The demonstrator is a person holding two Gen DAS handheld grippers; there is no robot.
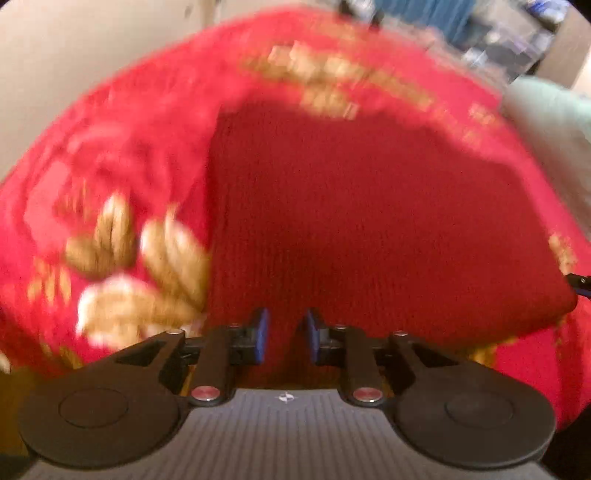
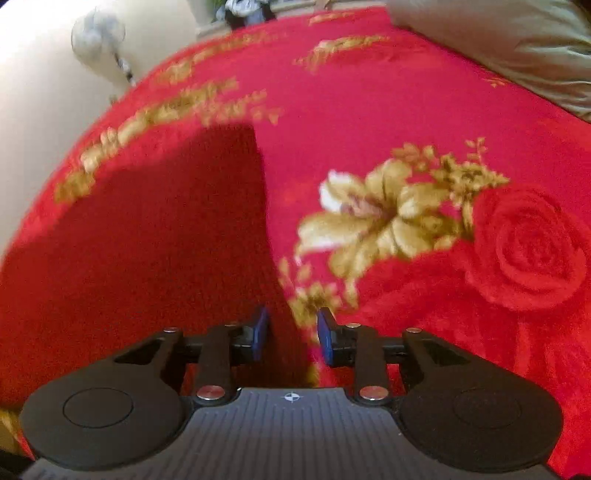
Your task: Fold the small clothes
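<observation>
1 view only — fan (image 2: 98, 37) visible.

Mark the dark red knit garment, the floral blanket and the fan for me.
dark red knit garment (image 1: 369, 229): left wrist view, middle of its flat knit panel.
floral blanket (image 2: 388, 214): right wrist view, on the gold flower print.
fan (image 2: 96, 35): right wrist view, on its round head, top left.

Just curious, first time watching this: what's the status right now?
Left gripper and right gripper: jaws parted, straddling garment edge. Dark red knit flat on floral blanket. Nothing in the way.
</observation>
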